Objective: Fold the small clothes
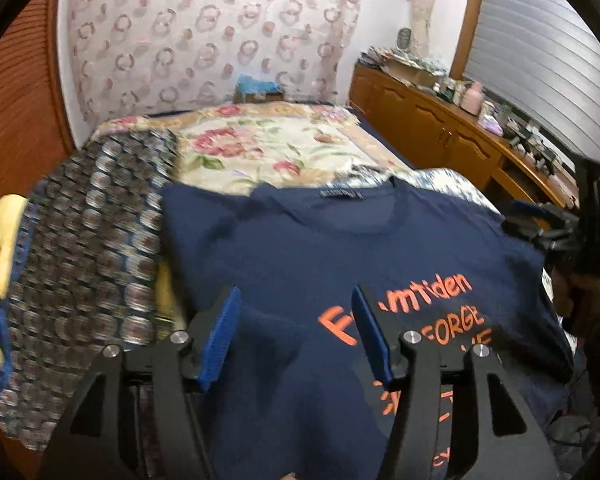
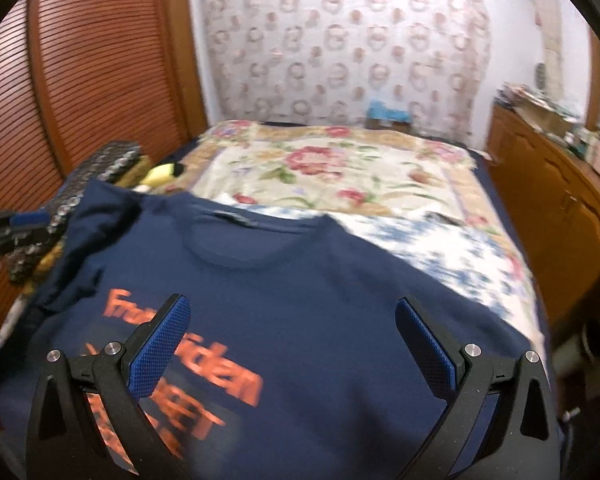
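Note:
A navy T-shirt [image 1: 300, 248] with orange lettering lies front up on the bed, collar toward the far end; it also shows in the right wrist view [image 2: 320, 280]. My left gripper [image 1: 296, 300] is open and empty, hovering over the shirt's left chest. My right gripper [image 2: 292, 312] is open wide and empty above the shirt's middle. The right gripper also shows in the left wrist view [image 1: 560, 228] at the shirt's right shoulder. The left gripper shows in the right wrist view [image 2: 16, 228] by the shirt's left sleeve.
The bed has a floral cover [image 1: 268, 144]. A dark patterned cloth [image 1: 88, 260] lies left of the shirt, over something yellow [image 1: 4, 240]. A wooden cabinet [image 1: 440, 128] with clutter runs along the right. A wooden slatted wall [image 2: 80, 80] stands at the left.

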Tool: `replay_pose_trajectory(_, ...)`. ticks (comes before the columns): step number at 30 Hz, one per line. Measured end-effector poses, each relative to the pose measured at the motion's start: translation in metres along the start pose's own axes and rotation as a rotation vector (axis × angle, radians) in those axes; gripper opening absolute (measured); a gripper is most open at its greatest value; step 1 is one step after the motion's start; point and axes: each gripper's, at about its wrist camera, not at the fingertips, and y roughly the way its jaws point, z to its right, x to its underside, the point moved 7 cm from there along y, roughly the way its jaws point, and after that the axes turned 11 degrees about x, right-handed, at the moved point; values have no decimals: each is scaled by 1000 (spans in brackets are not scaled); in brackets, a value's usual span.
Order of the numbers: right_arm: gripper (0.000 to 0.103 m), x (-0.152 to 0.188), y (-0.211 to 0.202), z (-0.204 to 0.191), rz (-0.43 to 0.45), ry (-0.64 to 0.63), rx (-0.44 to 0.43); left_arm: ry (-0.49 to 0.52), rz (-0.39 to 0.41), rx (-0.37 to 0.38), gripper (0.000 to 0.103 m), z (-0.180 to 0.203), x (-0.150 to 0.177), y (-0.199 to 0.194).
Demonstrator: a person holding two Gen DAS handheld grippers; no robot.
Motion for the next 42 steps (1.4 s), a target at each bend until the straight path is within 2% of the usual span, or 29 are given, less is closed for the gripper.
replay_pose_trajectory(4,103,18,-11,51,-18,63,90,4,-39,28,57,10,8,24)
replay_pose_trajectory(8,101,39,-18,101,-53,128,182,25,-67,23,57,20,11,43)
replay_pose_trajectory(15,94,75,-31,154,-109,177,266,53,-97,3,57,24,17,65)
replay_pose_trajectory(20,89,93,-31,169,-148,217,257,57,-122,-10,57,25,25,78)
replay_pose_trajectory(25,86,107,-26,176,-185,261,237,99,-112,-49,58,31,24,83)
replay_pose_trajectory(28,85,114,-25,178,-200,276,234,115,-108,-59,63,35,24,87)
replay_pose_trajectory(32,84,120,-22,180,-216,301,213,135,-128,-47,80,41,25,92)
replay_pose_trajectory(34,83,122,-21,182,-221,314,203,137,-133,-43,83,41,24,94)
replay_pose_trajectory(40,68,122,-16,183,-234,336,176,135,-140,-51,90,41,23,95)
replay_pose_trajectory(42,53,121,-15,183,-232,331,177,129,-141,-56,93,40,22,96)
